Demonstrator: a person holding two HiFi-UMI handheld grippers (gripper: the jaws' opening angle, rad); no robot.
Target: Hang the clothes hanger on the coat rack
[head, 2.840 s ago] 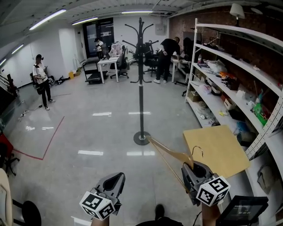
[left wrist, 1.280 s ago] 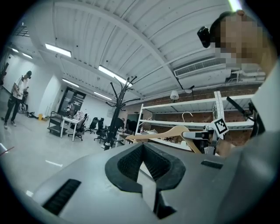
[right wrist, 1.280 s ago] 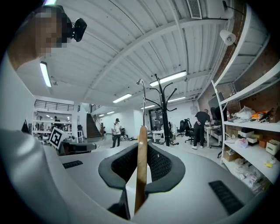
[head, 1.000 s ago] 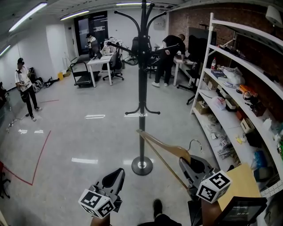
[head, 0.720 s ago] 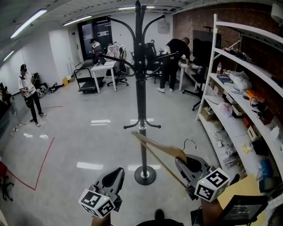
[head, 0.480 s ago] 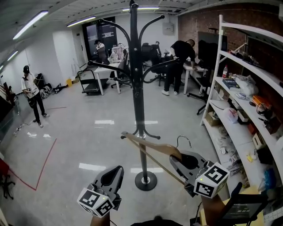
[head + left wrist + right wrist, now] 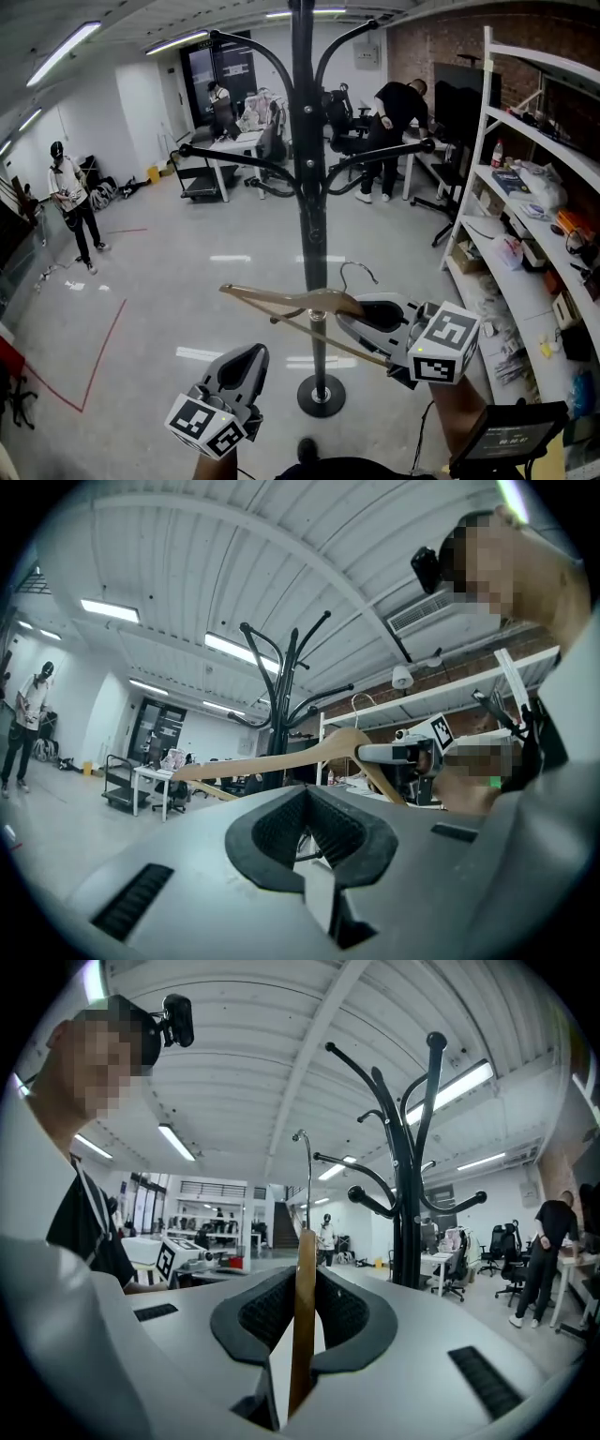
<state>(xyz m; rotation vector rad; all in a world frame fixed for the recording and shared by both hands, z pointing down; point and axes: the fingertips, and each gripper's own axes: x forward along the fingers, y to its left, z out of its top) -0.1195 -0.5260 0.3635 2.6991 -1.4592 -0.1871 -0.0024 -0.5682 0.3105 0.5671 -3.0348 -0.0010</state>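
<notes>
Not yet hung.
Your right hand-held gripper (image 7: 361, 317) clamps the tan wooden clothes hanger (image 7: 300, 302) near the black metal coat rack (image 7: 307, 187).

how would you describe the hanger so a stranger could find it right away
Start at the tall black coat rack standing mid-room. In front of its pole, the right tongs clamp the hanger: pale wood with a wire hook, unlike the all-black rack.

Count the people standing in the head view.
3: a person in a white top at far left, a person by the back desk, a person in black near the shelves. The black metal coat rack may hide others.
</notes>
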